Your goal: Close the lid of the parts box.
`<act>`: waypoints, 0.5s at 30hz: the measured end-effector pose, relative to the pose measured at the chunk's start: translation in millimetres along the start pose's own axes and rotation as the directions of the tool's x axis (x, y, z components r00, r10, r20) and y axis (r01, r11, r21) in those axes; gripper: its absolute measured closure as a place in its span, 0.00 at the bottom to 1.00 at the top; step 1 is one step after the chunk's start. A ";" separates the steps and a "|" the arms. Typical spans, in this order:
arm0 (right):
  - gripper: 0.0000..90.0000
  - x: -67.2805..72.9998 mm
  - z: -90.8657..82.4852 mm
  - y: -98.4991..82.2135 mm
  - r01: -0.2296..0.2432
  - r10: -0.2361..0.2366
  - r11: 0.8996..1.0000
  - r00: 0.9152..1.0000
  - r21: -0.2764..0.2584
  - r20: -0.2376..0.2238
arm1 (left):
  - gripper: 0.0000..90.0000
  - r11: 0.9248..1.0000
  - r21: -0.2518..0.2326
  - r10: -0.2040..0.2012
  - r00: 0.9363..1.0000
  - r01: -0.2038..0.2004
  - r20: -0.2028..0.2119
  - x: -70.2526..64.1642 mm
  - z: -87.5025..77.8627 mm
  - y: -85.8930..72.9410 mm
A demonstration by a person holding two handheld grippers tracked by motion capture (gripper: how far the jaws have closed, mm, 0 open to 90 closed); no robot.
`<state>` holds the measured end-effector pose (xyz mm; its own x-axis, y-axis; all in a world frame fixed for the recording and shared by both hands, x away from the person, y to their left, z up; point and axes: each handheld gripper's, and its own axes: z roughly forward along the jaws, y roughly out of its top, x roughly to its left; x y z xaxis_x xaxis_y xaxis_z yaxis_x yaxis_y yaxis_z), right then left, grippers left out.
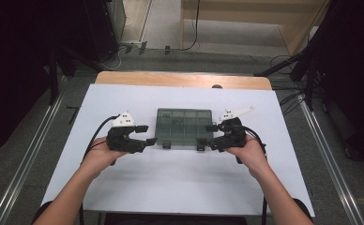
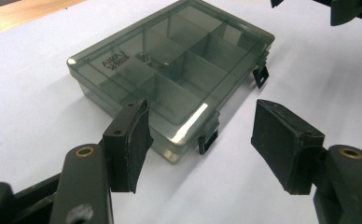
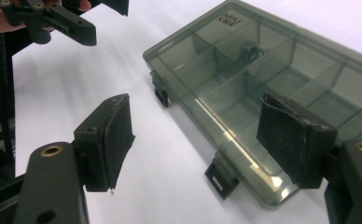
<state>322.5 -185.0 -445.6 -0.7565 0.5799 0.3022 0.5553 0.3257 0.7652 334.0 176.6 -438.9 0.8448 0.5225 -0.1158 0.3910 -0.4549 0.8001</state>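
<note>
So there's a smoky see-through compartment box [image 1: 185, 127] sitting flat on a white sheet [image 1: 180, 187] that covers the table, and I'll use the box as the reference point for everything. Its lid is down, and through it you can see dividers splitting the inside into a bunch of cells. One small dark part [image 3: 250, 49] sits in a cell near the middle; can't make out what it actually is. Two little black latches [image 2: 208, 140] hang off the long edge of the box that faces the person, and both look flipped down.

The left gripper [image 1: 145, 134] hovers just off the box's left end, near that front corner, jaws spread apart with nothing between them. In the left gripper view the closer latch sits right in the gap between the two pads, but the pads aren't touching it or the box.

The right gripper [image 1: 211, 134] mirrors that at the box's right end, also spread wide and empty. From its own view, one pad hangs over the lid's front corner and the other is out over the bare sheet.
</note>
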 end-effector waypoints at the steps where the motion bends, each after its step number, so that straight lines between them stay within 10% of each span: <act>1: 0.30 0.6 -0.8 -1.8 0.002 -0.002 1.000 1.000 0.003 -0.006 | 0.41 1.000 0.002 0.002 1.000 -0.002 -0.002 -0.4 -1.3 -1.7; 15: 0.30 5.6 -21.6 -31.5 -0.012 0.012 1.000 1.000 -0.015 0.021 | 0.41 1.000 0.007 -0.006 1.000 0.006 -0.009 -3.8 -22.7 -25.4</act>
<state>293.3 -208.1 -455.7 -0.7422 0.5994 0.2998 0.5594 0.3077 0.7697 312.6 202.5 -445.4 0.8388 0.5321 -0.1151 0.3987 -0.4566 0.7953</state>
